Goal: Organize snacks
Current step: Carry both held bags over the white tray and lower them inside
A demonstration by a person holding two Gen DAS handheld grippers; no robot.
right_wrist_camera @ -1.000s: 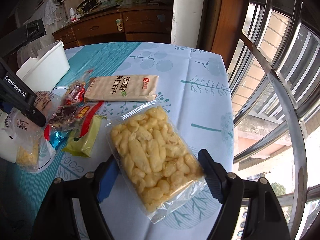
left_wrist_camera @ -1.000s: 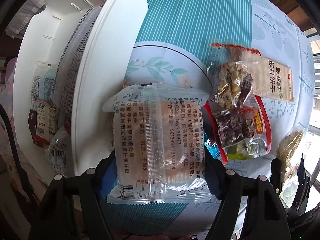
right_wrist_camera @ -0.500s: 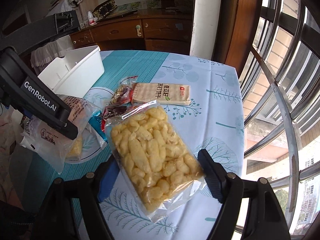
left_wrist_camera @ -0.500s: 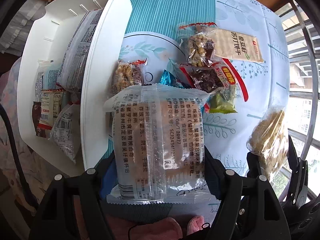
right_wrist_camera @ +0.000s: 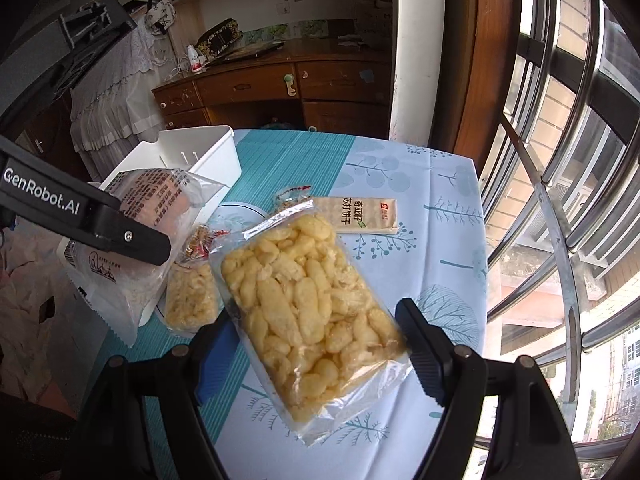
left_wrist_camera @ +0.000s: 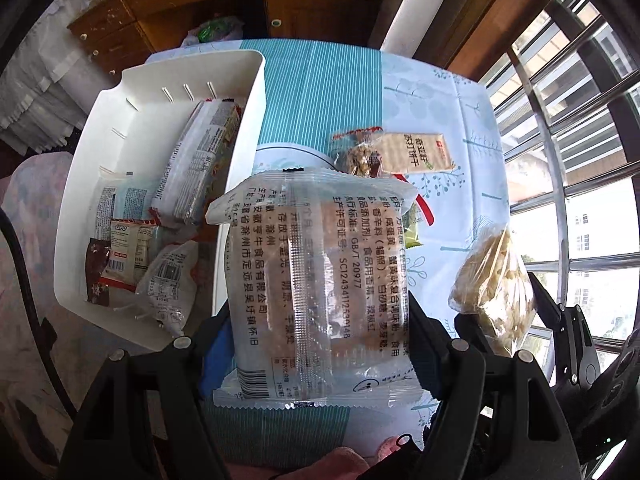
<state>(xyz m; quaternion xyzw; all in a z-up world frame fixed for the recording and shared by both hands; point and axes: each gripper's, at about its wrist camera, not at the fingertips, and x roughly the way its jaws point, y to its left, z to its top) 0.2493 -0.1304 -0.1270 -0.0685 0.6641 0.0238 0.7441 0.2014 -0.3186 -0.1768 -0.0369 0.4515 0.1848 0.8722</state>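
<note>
- Sunlit from a barred window, the small table [right_wrist_camera: 448, 216] wears a blue-and-white cloth, with a white bin [left_wrist_camera: 120, 152] at its left edge and a wooden dresser behind.
- Left tongs [left_wrist_camera: 320, 320] are clamped on a clear cake packet [left_wrist_camera: 316, 280], pads pressing its two sides; it hangs above the table, just right of the bin's wall.
- Right tongs [right_wrist_camera: 316, 328] are clamped on a clear bag of yellow puffs [right_wrist_camera: 308, 304], held in the air over the table's near edge.
- Several snacks already lie in the bin; a cracker pack [right_wrist_camera: 364, 214], a second, smaller bag of puffs [right_wrist_camera: 192, 300] and a few small red-wrapped packets are loose on the cloth.
- My reading of the step: carry both held packs across to the bin.
- Take the cake packet in first, since it sits nearest the bin; clear the wall before lowering, because the packet's long tail could catch on the rim.
- Lower it into the open far end of the bin, not onto the pile at the near end.
- Keep the squeeze light: both wrappers are slippery film, and the puffs will likely crush.
- Bring the puffs over only once the other tongs are out, so the two tools do not collide over the bin.
</note>
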